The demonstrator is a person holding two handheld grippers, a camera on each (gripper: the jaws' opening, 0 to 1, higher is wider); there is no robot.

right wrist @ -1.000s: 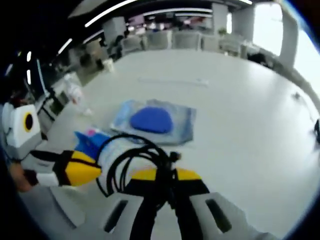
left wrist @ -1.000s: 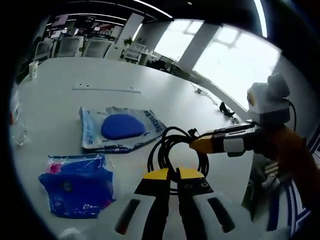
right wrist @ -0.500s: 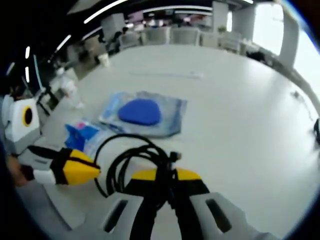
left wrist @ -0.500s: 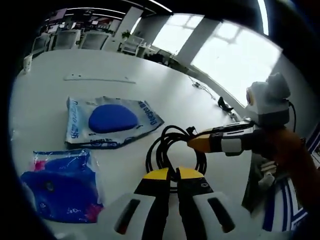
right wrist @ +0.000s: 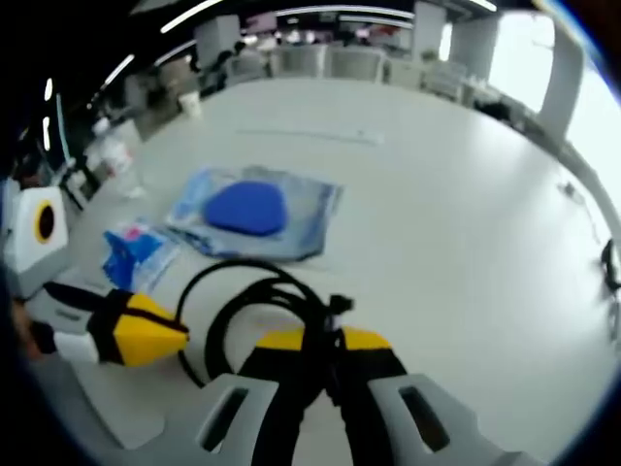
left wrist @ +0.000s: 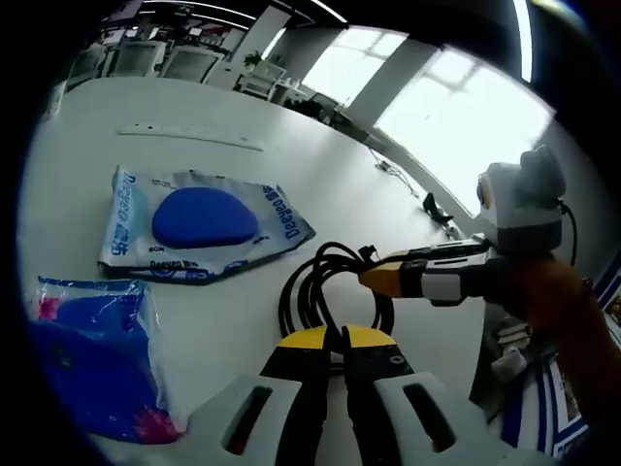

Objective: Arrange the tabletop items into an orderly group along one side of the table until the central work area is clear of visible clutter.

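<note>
A: Left gripper [left wrist: 339,337], fingers?

B: Yellow-tipped fingers together, clamped on the near side of the black cable coil [left wrist: 330,291]. In the right gripper view the right gripper [right wrist: 320,340] is likewise pressed shut on the same cable coil [right wrist: 254,309], gripping the bundle beside its small plug end.

A: So both hold one coil?

B: Yes. In the left gripper view the right gripper [left wrist: 374,280] comes in from the right, its yellow tip at the coil's far right side. In the right gripper view the left gripper [right wrist: 175,340] comes in from the left, its tip touching the loop's left edge.

A: Coil orientation?

B: Loops roughly round, held just above or on the white tabletop [left wrist: 87,165]; cannot tell which. The plug end points away from the right gripper's camera.

A: Other items?

B: A clear pouch with a blue oval pad [left wrist: 199,216] lies flat beyond the coil, its long axis running left-right in the left gripper view. A blue bag [left wrist: 78,359] lies nearer, left of the coil. Both are apart from the cable.
</note>
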